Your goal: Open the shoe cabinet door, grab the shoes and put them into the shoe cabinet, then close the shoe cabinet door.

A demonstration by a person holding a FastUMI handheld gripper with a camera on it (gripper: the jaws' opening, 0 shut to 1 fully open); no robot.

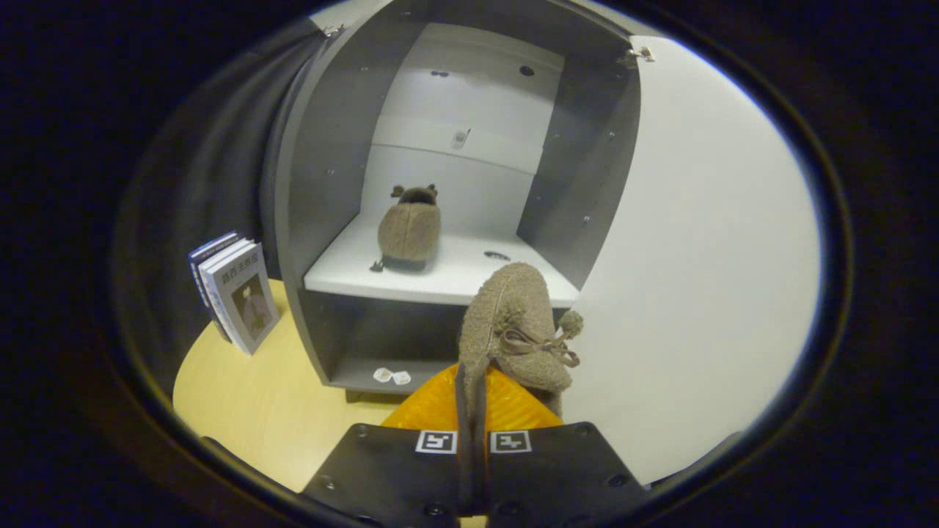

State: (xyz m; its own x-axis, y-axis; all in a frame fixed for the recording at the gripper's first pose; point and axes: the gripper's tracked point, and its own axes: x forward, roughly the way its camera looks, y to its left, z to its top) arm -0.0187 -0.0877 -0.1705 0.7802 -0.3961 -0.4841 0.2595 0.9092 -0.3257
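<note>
My gripper is shut on a brown fuzzy shoe with a bow and pom-pom, pinching its edge; the shoe hangs just ahead of the fingers, in front of the cabinet's middle shelf. The grey shoe cabinet stands open straight ahead, its white door swung out to the right. A second matching brown shoe lies on the white shelf inside, toward its left, heel end to the back.
A few upright books lean against the dark curtain left of the cabinet, on the pale wooden table. Two small white bits lie on the cabinet's lowest shelf. An upper shelf sits above the shoe inside.
</note>
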